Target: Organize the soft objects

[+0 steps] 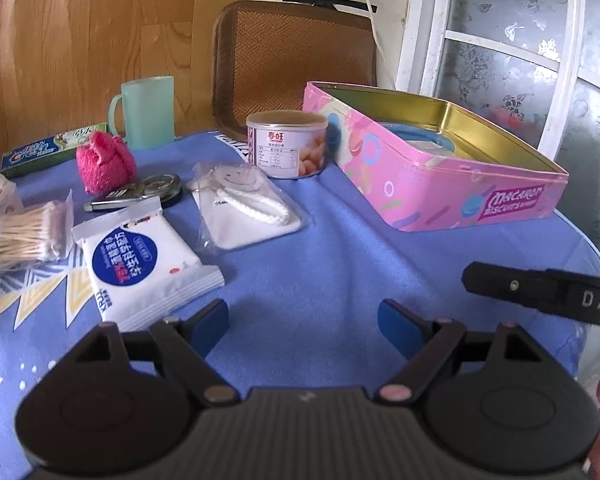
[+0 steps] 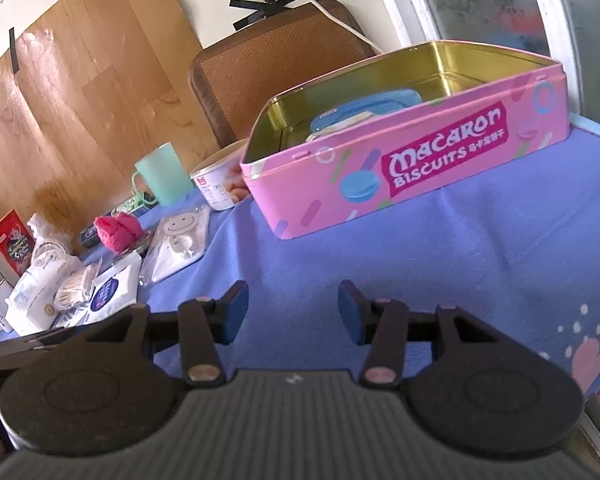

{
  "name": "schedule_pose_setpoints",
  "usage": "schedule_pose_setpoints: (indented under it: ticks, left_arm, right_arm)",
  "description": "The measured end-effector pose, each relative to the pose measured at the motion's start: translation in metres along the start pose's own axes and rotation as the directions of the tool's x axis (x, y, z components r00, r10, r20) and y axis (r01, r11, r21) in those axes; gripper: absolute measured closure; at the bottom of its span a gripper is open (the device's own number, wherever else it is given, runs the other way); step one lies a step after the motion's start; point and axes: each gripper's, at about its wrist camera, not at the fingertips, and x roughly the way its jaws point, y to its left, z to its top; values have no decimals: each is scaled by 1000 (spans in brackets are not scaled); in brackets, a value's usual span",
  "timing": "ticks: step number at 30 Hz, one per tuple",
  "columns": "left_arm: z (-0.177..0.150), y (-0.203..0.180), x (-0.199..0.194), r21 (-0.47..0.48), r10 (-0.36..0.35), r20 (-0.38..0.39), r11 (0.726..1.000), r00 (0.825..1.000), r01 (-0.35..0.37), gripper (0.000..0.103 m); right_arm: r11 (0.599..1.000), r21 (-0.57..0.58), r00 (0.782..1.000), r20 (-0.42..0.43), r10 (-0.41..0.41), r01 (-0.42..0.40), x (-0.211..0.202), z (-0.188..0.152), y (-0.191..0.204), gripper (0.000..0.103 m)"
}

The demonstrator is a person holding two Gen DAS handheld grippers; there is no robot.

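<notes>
An open pink "Macaron Biscuits" tin (image 1: pixel 440 184) stands on the blue tablecloth at the right; it also shows in the right wrist view (image 2: pixel 420 168) with a blue-and-white pack (image 2: pixel 364 114) inside. Left of it lie a bagged white mask (image 1: pixel 244 208), a white wet-wipes pack (image 1: pixel 140 264), a pink fluffy cloth (image 1: pixel 104 162) and a bag of cotton swabs (image 1: pixel 28 240). My left gripper (image 1: pixel 304 328) is open and empty above bare cloth near the wipes. My right gripper (image 2: pixel 294 312) is open and empty in front of the tin.
A small food can (image 1: pixel 286 144), a green mug (image 1: pixel 146 114), a toothpaste box (image 1: pixel 52 152) and a dark metal item (image 1: pixel 140 194) stand among the soft things. A brown chair back (image 1: pixel 296 64) is behind the table. The right gripper's body (image 1: pixel 540 292) reaches in at the right.
</notes>
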Motion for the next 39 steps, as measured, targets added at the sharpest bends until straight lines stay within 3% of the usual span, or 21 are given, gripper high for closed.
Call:
schedule_pose_setpoints:
  ticks: [19,29,39]
  left_arm:
    - [-4,11,-3,-32,-127,34,991,991,128,12]
    - [-5,21,-7,-78,-181,69,979,981,186,11]
    - [-7,18,-11,-52,-208,93,976,974,214,9]
  right_arm:
    - [999,30,999,-39,-18,20,7,3,1,47]
    - [997,-15,997,-11,-77,77,2,5,11,47]
    - [988,-10,988,-38,-152,152,5,5,19,47]
